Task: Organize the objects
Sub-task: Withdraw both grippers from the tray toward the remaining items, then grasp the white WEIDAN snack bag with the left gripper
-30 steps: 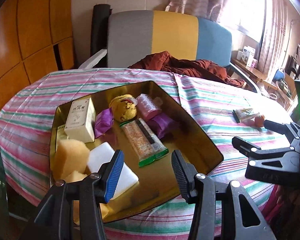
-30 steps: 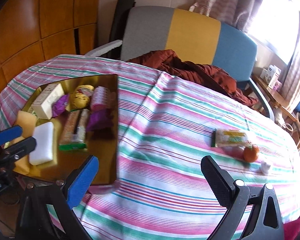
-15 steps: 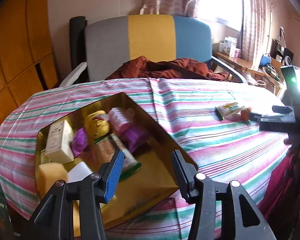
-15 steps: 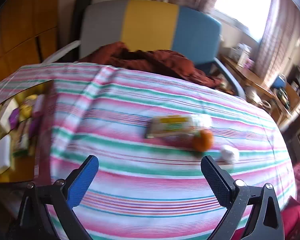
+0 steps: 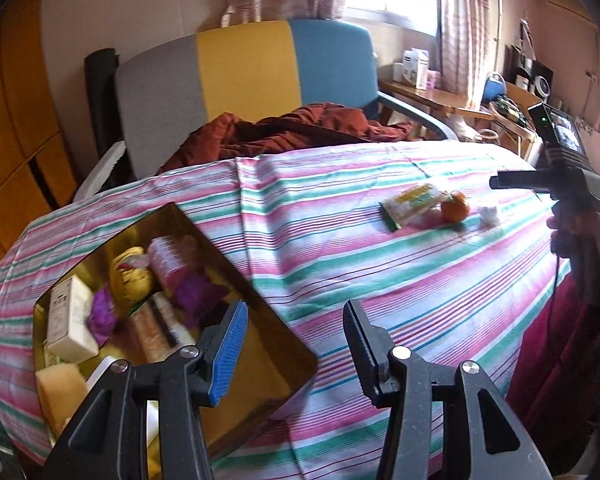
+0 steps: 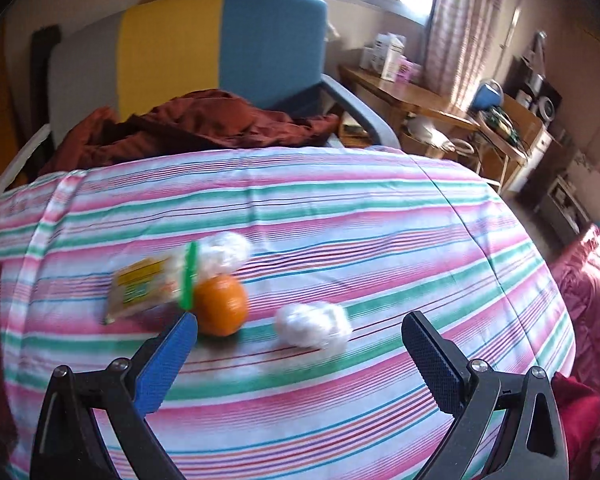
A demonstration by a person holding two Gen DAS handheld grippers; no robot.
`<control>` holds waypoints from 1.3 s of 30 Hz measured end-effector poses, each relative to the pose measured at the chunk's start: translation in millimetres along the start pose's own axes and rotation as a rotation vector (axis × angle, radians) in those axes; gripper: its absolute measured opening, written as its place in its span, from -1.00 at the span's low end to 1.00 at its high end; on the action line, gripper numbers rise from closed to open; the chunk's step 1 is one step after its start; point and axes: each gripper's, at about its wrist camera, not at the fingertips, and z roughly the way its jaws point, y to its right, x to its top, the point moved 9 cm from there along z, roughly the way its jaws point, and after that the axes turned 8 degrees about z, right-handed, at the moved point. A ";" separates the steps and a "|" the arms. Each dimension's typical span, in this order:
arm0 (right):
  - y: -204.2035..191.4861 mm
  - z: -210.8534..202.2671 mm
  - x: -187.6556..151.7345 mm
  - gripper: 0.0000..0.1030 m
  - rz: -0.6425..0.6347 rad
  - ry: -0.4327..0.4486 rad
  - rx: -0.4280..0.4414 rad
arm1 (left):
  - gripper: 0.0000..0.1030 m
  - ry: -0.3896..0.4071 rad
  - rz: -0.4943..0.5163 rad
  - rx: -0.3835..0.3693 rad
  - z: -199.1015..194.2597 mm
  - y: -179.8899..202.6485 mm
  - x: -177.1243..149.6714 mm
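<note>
Gold tray (image 5: 284, 344): sits at the left end of the striped counter (image 5: 340, 280); already filled with packets, a box and sponges.
Left tool (image 5: 292, 340): jaws parted, empty, hovering at the tray's right edge.
Snack packet (image 6: 148, 288): lies flat, touching the orange.
Orange (image 6: 221, 305): just ahead of the right tool's left finger.
White wad (image 6: 312, 325): near the orange, apart from it.
Right tool (image 6: 300, 344): jaws wide, empty, above the counter.
Technique: likely target is the wad or orange. Centre one item between the fingers, lower to the cloth, close gently; the orange may roll.
</note>
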 end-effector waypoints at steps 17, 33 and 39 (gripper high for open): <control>79.0 27.7 -9.6 0.99 0.474 -0.123 0.071 | -0.02 -0.082 0.121 -0.139 64.5 80.3 30.0; 68.0 29.7 -13.7 0.99 0.466 -0.158 0.156 | 0.58 -0.090 0.343 -0.243 143.2 128.2 93.2; 71.2 29.6 -11.9 0.99 0.506 -0.156 0.189 | 0.63 -0.077 0.433 -0.275 173.8 139.2 113.0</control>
